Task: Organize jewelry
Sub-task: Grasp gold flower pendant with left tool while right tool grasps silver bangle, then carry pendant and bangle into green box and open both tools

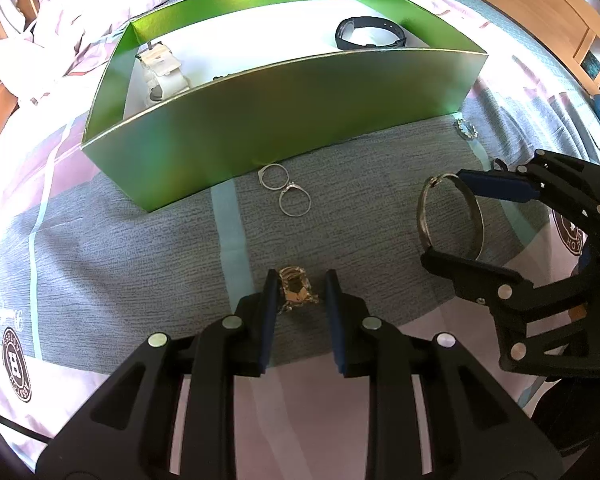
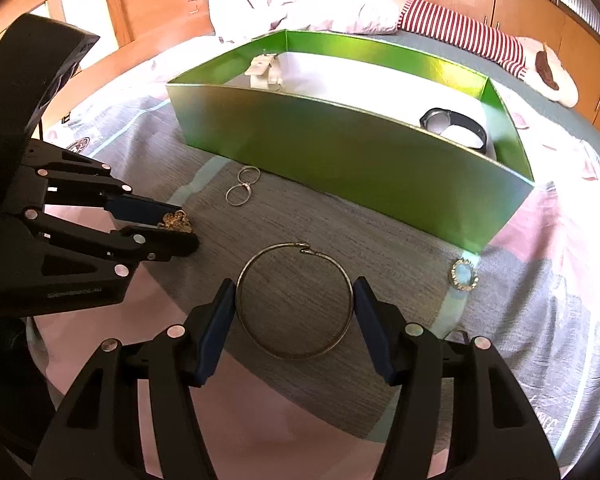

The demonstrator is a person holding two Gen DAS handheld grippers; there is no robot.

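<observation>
We see a bed covered with a grey, pink and white patterned bedspread (image 1: 140, 248), and on it an open green cardboard box with a white floor (image 1: 284, 120). Inside the box lie a white-strapped wristwatch (image 1: 162, 74) at one end and a black-strapped wristwatch (image 1: 370, 34) at the other, well apart. On the spread just in front of the box's near wall lie two thin silver rings (image 1: 286, 194), touching one another. The left gripper (image 1: 300, 292) points steeply down with its jaws set narrow around a small ornate gold-coloured piece (image 1: 296, 290); the left pad touches it, and in the right wrist view the piece sits pinched between the two dark fingers (image 2: 156, 210), so we read it as gripped. The right gripper (image 2: 296, 308) is beside it, its jaws halfway apart with a thin round gold-coloured bangle (image 2: 296, 300) between them; both blue pads (image 2: 216, 320) touch the hoop's opposite sides, and in the left wrist view the bangle stands tilted up between the fingers. Near the box's corner, to the right of the bangle, a round brooch with a pale blue stone (image 2: 464, 276) lies on the spread, apart from both grippers.
</observation>
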